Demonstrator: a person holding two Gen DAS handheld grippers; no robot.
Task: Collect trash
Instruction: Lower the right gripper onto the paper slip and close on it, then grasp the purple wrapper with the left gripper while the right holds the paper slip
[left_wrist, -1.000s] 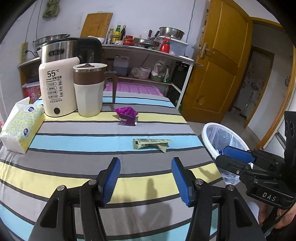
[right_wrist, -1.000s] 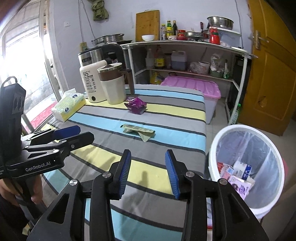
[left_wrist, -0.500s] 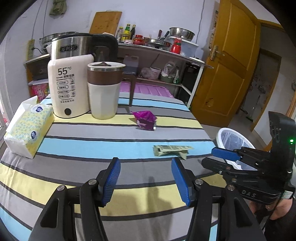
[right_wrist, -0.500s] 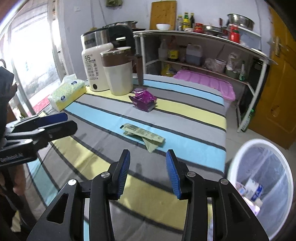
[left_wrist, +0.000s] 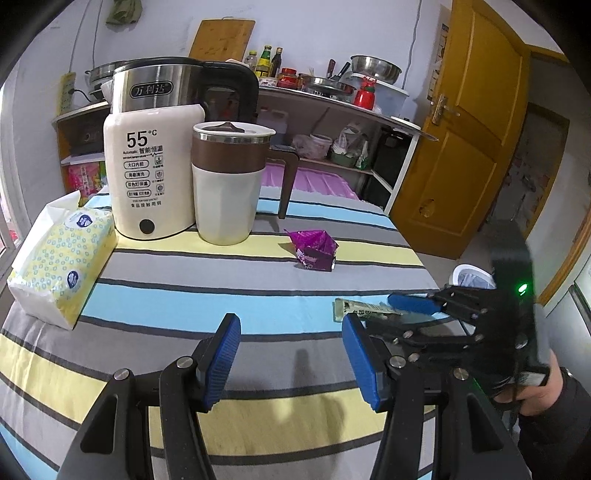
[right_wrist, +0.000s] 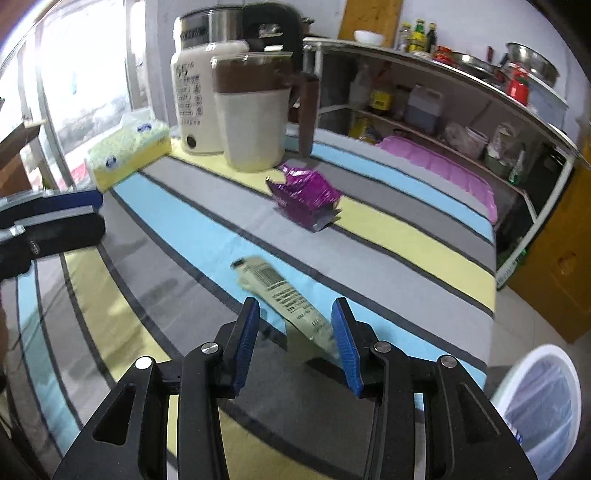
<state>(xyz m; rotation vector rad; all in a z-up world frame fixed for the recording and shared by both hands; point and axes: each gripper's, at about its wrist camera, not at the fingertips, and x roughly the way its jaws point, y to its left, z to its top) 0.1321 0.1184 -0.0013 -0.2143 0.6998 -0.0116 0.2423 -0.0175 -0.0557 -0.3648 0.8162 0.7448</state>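
A table under a striped cloth of grey, light blue and pale yellow bands (left_wrist: 184, 302) fills most of both views. At its far end stands a cream-white electric kettle with a steel top and "55°C" printed on its side (left_wrist: 147, 177), and touching its right flank is a cream jug with a brown band, lid and handle (left_wrist: 227, 184). A soft pack of tissues in yellow-patterned wrap (left_wrist: 61, 258) lies on the table's left edge, just beside the kettle. Off the right side of the table, on the floor, sits a round white waste bin lined with a clear bag (right_wrist: 543, 402), only a sliver of it showing in the left wrist view. The right gripper (right_wrist: 295, 341) is low over the table, its blue-padded fingers (right_wrist: 245, 347) spread apart and straddling the near end of a flat, pale green printed sachet (right_wrist: 280, 291) that lies on the blue stripe; whether the pads touch it I cannot tell. The left gripper (left_wrist: 291, 360) hangs over the grey and yellow stripes nearer the front edge, its fingers released and wide with nothing between them. A crumpled purple foil wrapper (left_wrist: 314, 249) rests on the yellow stripe, near the jug and well apart from both grippers.
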